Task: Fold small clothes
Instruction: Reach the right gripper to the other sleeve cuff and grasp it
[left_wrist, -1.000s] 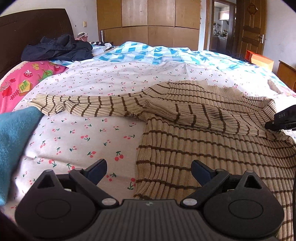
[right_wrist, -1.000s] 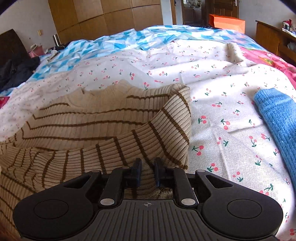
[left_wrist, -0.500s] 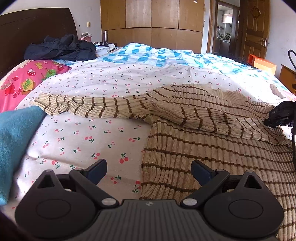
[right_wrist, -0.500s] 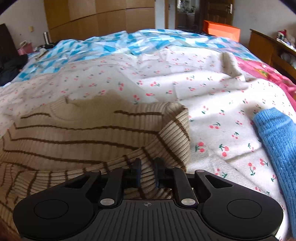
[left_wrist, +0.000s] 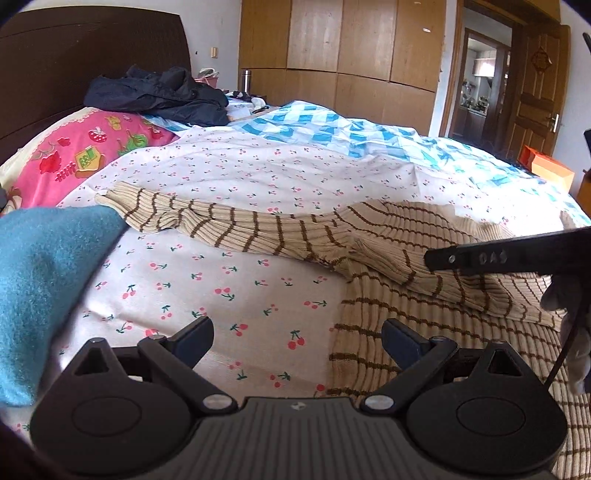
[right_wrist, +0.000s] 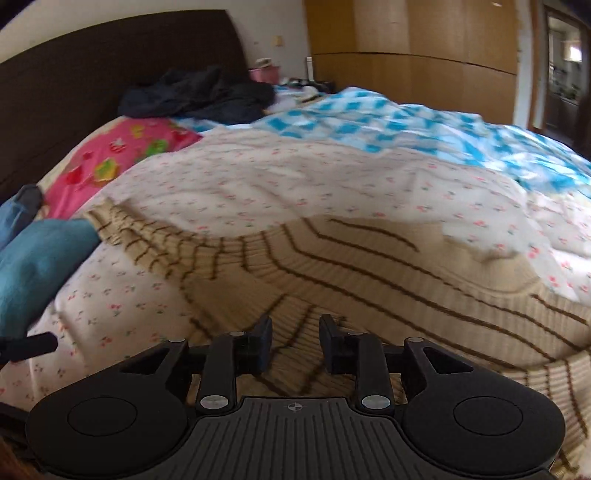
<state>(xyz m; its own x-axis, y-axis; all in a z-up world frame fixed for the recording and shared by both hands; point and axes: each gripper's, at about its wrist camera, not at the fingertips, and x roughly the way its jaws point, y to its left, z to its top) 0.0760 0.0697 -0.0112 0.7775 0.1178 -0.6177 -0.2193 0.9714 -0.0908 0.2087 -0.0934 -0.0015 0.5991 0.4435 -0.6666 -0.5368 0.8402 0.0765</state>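
- Striped ribbed sweater (left_wrist: 424, 295), beige with thin brown lines, lies spread flat on the bed, on the cherry-print sheet (left_wrist: 240, 288).
- One sleeve (left_wrist: 229, 225) stretches out sideways across the sheet towards a teal knitted garment (left_wrist: 44, 280); its cuff lies just beside that garment's edge.
- Its other sleeve is folded across the body of the sweater, and the collar shows at the far edge in the right wrist view.
- Left gripper (left_wrist: 297, 341) hovers over the sheet beside the sweater's hem, its fingers (left_wrist: 194, 338) wide apart with nothing between them.
- Right gripper (right_wrist: 295, 341) hangs low over the sweater body; its fingers (right_wrist: 263, 341) have just been opening and stand a little apart, with no cloth pinched between them, only the knit lying below.
- From the left wrist view, the right gripper reaches in from the right edge above the folded sleeve, and whether it touches the knit there I cannot tell.
- Further up the bed lie a pink cartoon-print pillow (left_wrist: 92, 151), a dark jacket (left_wrist: 159, 96) bundled by the headboard (left_wrist: 74, 55), and a blue-and-white checked cover (left_wrist: 351, 129).
- The right wrist view is blurred.
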